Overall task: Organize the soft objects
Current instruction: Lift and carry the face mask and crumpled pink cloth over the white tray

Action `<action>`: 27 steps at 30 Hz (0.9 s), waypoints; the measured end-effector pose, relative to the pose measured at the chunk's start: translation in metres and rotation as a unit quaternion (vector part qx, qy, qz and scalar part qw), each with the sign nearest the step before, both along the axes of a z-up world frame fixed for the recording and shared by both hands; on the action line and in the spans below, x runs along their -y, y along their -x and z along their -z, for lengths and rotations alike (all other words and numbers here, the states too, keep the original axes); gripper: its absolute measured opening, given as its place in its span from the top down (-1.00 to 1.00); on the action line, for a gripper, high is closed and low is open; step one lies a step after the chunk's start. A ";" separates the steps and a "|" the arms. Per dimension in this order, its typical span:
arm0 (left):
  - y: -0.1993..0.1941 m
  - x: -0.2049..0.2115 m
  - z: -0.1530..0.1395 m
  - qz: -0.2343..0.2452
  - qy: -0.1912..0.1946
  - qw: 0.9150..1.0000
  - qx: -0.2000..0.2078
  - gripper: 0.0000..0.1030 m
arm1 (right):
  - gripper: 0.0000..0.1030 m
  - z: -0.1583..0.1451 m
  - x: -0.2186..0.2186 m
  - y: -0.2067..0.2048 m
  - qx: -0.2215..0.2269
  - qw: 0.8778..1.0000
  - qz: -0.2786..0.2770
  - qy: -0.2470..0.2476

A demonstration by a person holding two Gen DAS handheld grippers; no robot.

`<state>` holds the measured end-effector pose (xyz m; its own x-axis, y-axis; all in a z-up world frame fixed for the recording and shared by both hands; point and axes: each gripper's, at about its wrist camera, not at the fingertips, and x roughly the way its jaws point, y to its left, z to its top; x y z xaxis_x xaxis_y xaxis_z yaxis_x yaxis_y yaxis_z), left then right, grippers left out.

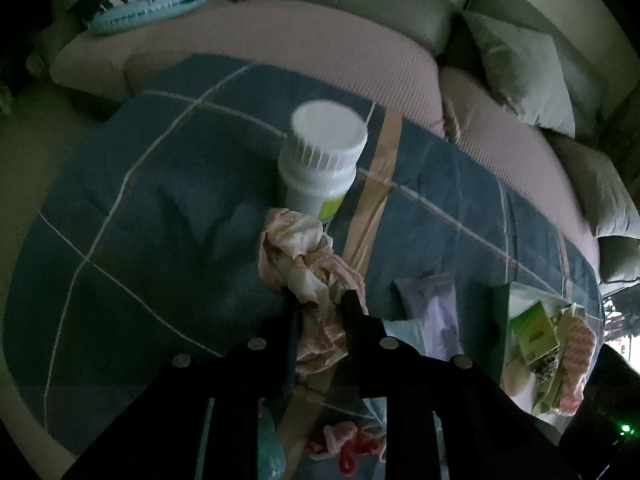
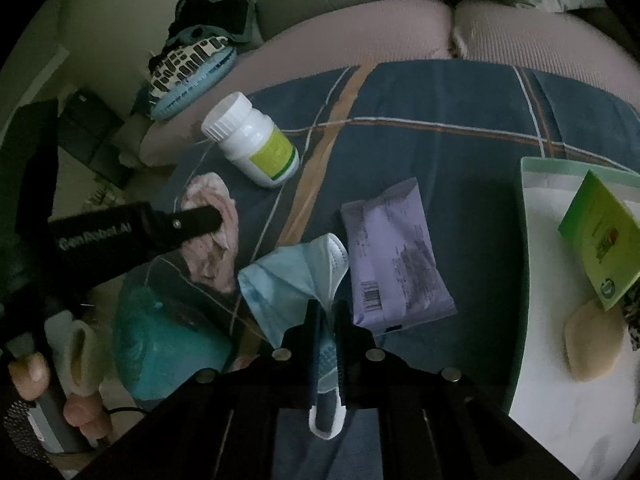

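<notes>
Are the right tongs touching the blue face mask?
Touching. In the right wrist view, the right tongs are shut on the blue face mask, its fabric pinched between the fingers.

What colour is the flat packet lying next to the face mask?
The packet is pale purple with dark print and a barcode, seen best in the right wrist view, beside the light blue face mask.

A dark blue blanket [image 2: 440, 96] carries pale and tan plaid lines. On it lie a white plastic bottle with yellow-green label [image 2: 252, 140], a lilac wipes packet [image 2: 394, 256], a light-blue face mask [image 2: 296, 280] and a crumpled pink cloth [image 1: 304, 256].
</notes>
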<state>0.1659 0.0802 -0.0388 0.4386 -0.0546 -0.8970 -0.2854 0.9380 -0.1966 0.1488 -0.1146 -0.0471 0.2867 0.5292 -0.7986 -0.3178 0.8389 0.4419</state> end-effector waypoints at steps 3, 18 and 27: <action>0.003 0.002 -0.009 0.004 0.001 1.000 0.017 0.57 | 0.89 -0.004 0.001 0.001 0.006 1.000 0.002 -0.002; 0.027 0.001 -0.052 0.010 0.030 0.996 0.087 0.58 | 0.89 -0.053 0.019 0.014 0.085 0.995 0.032 -0.026; 0.046 0.008 -0.087 0.023 0.029 0.990 0.139 0.58 | 0.89 -0.107 0.059 0.035 0.158 0.983 0.084 -0.050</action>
